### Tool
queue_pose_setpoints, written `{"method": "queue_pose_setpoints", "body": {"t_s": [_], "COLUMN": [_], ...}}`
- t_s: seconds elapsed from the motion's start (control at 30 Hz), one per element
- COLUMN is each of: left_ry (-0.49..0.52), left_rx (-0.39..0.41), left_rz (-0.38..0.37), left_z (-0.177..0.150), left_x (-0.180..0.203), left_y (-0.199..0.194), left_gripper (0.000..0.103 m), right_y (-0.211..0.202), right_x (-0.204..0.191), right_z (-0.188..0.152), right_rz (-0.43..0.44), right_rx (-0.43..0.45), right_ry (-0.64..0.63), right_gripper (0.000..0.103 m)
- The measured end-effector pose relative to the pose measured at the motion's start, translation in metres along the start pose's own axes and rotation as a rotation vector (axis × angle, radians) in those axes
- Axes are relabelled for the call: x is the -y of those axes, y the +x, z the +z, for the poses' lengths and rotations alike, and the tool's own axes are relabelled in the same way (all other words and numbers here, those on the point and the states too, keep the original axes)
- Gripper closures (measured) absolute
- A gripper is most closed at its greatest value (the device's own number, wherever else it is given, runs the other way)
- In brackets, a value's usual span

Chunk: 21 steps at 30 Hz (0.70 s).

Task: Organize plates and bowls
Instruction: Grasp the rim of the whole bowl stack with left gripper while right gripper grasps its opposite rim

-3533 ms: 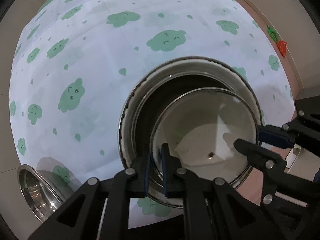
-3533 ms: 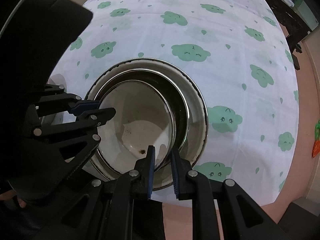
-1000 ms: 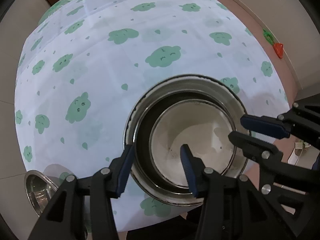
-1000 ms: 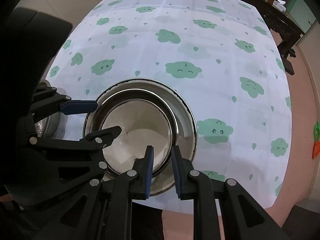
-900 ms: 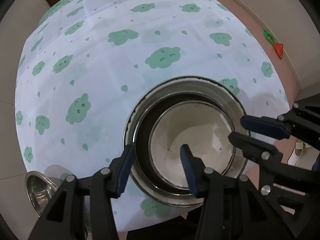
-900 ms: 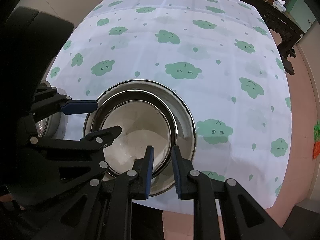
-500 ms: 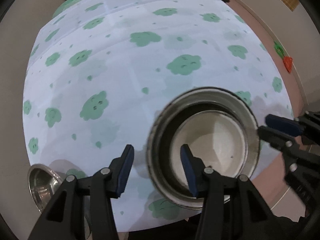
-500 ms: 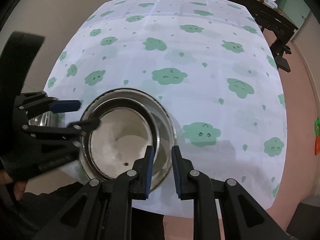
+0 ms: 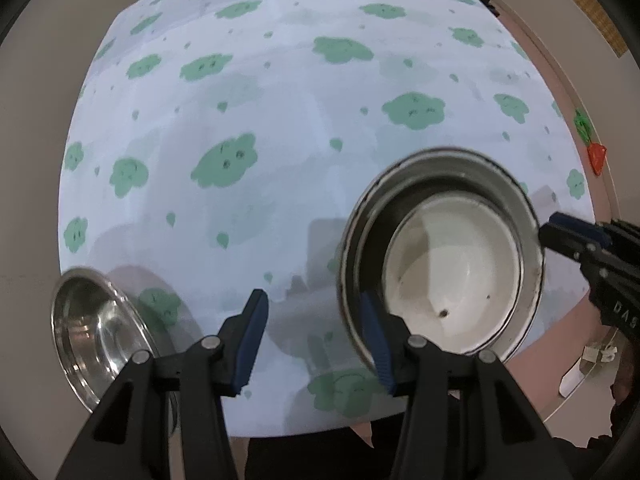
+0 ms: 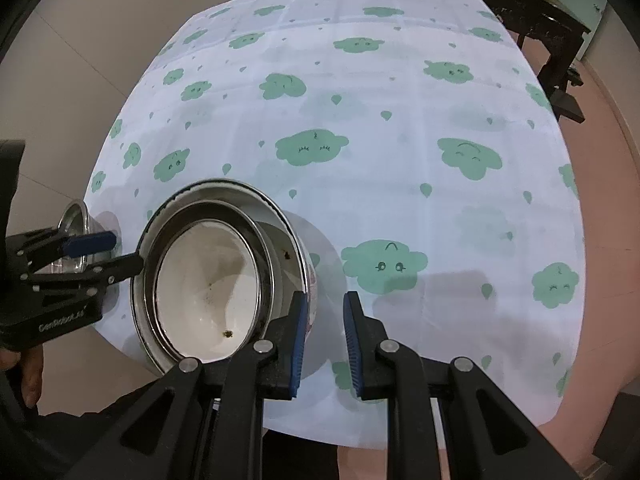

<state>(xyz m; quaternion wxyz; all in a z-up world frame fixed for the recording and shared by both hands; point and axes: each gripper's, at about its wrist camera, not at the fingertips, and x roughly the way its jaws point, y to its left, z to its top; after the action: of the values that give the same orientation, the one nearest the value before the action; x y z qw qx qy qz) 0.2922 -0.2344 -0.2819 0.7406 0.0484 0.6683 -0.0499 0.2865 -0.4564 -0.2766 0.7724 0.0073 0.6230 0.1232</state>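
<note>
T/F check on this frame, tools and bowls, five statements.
1. The white bowl sits nested inside the larger steel bowl. True.
2. The left tool grips a bowl rim. False: its jaws stand open over the cloud-print tablecloth, nothing between them.
3. A separate steel bowl sits at the table's near left edge. True.
4. The white bowl is spotless. False: dark specks inside.
5. The right tool holds a plate. False: it holds nothing.

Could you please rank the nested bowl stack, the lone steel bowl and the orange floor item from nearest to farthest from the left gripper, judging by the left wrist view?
From the left gripper:
1. Nested bowl stack, right.
2. Lone steel bowl, left table edge.
3. Orange floor item, far right.
</note>
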Motion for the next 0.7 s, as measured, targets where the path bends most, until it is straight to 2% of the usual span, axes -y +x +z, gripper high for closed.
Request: {"method": "queue_pose_setpoints", "body": {"t_s": [0.23, 0.47, 0.57, 0.67, 0.7], "left_ry": [-0.043, 0.002, -0.01, -0.015, -0.02], "left_rx": [-0.001, 0.02, 0.023, 0.022, 0.028], "left_rz": [-0.033, -0.047, -0.065, -0.052, -0.027], "left_z": [0.001, 0.003, 0.004, 0.006, 0.006], "left_x": [-0.009, -0.011, -0.014, -0.014, -0.014], "left_y": [0.003, 0.005, 0.006, 0.006, 0.004], "left_gripper": [0.055, 0.052, 0.05, 0.048, 0.048], "right_y": [0.003, 0.005, 0.009, 0.013, 0.013], "right_x": [-0.006, -0.01, -0.014, -0.015, -0.015], "right_z": [-0.001, -0.001, -0.003, -0.004, -0.004], "right_rz": [0.01, -0.018, -0.027, -0.037, -0.04], "right_rx": [-0.006, -0.012, -0.026, -0.032, -0.032], "right_ry": [-0.015, 0.005, 0.005, 0.012, 0.016], "right_gripper": [0.082, 0.082, 0.082, 0.082, 0.082]}}
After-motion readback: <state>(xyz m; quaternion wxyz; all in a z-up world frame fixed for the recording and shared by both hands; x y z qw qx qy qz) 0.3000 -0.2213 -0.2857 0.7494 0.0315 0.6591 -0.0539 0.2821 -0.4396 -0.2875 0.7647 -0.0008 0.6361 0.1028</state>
